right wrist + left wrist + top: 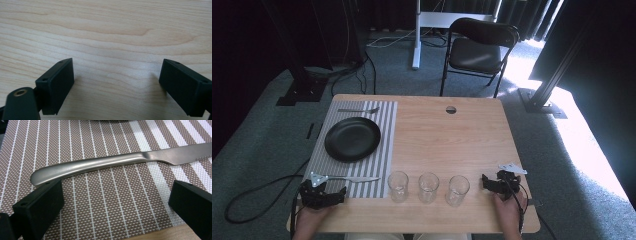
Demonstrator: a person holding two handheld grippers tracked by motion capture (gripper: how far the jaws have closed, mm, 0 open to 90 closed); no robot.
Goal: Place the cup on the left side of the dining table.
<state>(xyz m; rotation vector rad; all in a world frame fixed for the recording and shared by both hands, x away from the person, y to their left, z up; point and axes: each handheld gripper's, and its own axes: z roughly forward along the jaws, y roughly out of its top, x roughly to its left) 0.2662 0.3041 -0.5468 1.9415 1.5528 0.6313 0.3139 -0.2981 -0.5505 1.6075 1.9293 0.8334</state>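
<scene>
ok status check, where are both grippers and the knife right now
Left gripper jaws open, just short of knife on placemat. Right gripper jaws open over bare table. Nothing blocking the knife.

no legible txt anywhere

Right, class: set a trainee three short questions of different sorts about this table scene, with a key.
1. How many glasses stand in the row on the table?
2. True or false: the left gripper is shut on the knife.
3. The plate lies on: A) the striped mat B) bare wood C) the chair.

Key: 1. three; 2. false, its jaws stand open, the knife just beyond them; 3. A.
</scene>
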